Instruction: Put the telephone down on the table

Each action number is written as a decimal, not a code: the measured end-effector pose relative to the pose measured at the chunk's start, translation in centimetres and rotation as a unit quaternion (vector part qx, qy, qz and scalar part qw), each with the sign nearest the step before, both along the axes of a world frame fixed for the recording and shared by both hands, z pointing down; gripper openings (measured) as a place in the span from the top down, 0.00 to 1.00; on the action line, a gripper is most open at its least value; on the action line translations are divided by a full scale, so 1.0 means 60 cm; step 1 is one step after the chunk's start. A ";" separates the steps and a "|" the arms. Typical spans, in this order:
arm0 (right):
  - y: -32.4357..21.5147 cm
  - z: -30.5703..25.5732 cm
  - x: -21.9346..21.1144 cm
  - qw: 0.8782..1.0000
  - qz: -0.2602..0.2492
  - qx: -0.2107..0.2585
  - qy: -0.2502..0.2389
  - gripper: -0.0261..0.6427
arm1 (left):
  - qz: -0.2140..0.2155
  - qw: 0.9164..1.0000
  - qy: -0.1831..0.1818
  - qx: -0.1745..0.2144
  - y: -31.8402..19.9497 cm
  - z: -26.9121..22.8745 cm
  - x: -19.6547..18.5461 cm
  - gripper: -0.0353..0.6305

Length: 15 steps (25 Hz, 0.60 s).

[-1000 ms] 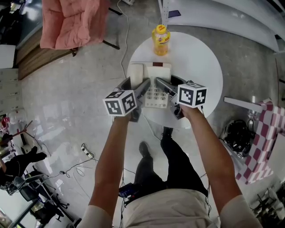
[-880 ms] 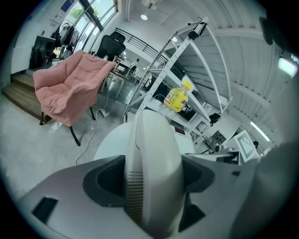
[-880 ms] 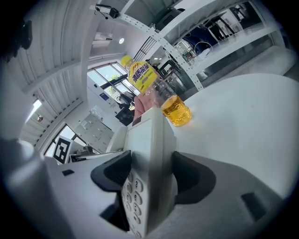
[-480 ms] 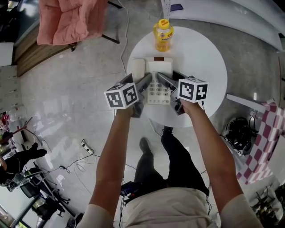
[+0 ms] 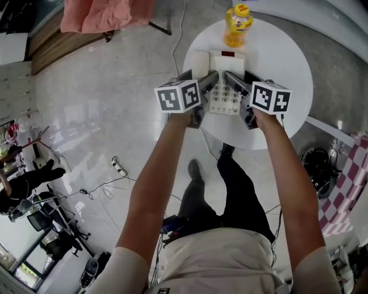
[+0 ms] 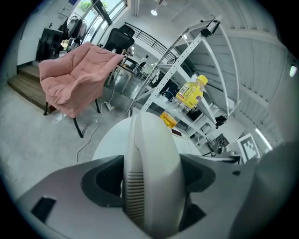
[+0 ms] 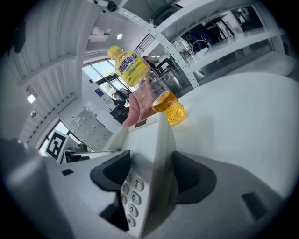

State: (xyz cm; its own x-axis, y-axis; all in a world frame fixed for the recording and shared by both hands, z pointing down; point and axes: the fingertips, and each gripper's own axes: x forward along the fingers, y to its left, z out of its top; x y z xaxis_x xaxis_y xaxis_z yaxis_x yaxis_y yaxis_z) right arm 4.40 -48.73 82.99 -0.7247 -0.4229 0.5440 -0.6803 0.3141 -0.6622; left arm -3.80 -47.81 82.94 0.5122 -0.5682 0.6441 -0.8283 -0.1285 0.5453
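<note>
A cream telephone with a keypad and a handset sits over the near left part of the round white table. My left gripper is shut on its handset side; in the left gripper view the ribbed handset fills the gap between the jaws of the left gripper. My right gripper is shut on the telephone's right edge, and in the right gripper view the keypad side stands between the jaws of the right gripper. I cannot tell whether the telephone's base touches the table.
A yellow drink bottle stands on the table just beyond the telephone, also in the right gripper view. A pink padded chair stands on the floor to the left. Cables lie on the floor. A checkered cloth hangs at the right.
Both grippers keep their hold on the telephone. The head camera has shifted, so table and telephone now show higher and further right; the telephone's place over the table looks about the same.
</note>
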 end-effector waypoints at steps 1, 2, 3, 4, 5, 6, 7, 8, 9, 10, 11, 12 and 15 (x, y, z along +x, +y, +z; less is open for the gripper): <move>-0.002 -0.004 0.002 1.000 -0.003 0.011 0.015 0.55 | 0.000 1.000 -0.001 0.002 0.000 -0.002 0.000 0.44; -0.003 -0.007 0.003 0.999 -0.007 0.019 0.030 0.56 | 0.000 1.000 -0.003 0.004 0.001 -0.006 0.000 0.44; -0.003 -0.010 0.003 0.999 -0.011 0.026 0.042 0.56 | -0.001 1.000 -0.011 0.008 0.001 -0.011 -0.003 0.44; -0.003 -0.013 0.003 0.998 -0.013 0.032 0.052 0.56 | -0.002 1.000 -0.024 0.014 0.001 -0.018 -0.008 0.44; -0.002 -0.016 0.002 0.997 -0.015 0.035 0.060 0.56 | -0.002 0.999 -0.036 0.021 0.002 -0.023 -0.012 0.44; -0.001 -0.017 0.001 0.997 -0.016 0.038 0.068 0.57 | -0.001 0.999 -0.044 0.027 0.004 -0.025 -0.014 0.44; 0.000 -0.019 0.001 0.996 -0.018 0.042 0.077 0.57 | 0.001 0.998 -0.048 0.031 0.007 -0.026 -0.014 0.44; 0.000 -0.020 0.001 0.995 -0.020 0.047 0.088 0.58 | 0.002 0.998 -0.047 0.034 0.011 -0.025 -0.014 0.44; 0.001 -0.022 0.001 0.994 -0.023 0.051 0.098 0.58 | 0.001 0.998 -0.046 0.036 0.015 -0.026 -0.014 0.44; 0.001 -0.023 0.002 0.992 -0.025 0.055 0.109 0.59 | 0.000 0.998 -0.046 0.039 0.018 -0.028 -0.017 0.44; 0.002 -0.025 0.003 0.991 -0.027 0.058 0.118 0.60 | -0.002 0.998 -0.046 0.042 0.021 -0.032 -0.020 0.44; 0.003 -0.028 0.004 0.990 -0.028 0.060 0.126 0.60 | -0.003 0.998 -0.047 0.046 0.024 -0.038 -0.023 0.44; 0.005 -0.038 0.010 0.988 -0.024 0.061 0.143 0.61 | -0.005 0.997 -0.052 0.057 0.029 -0.064 -0.035 0.44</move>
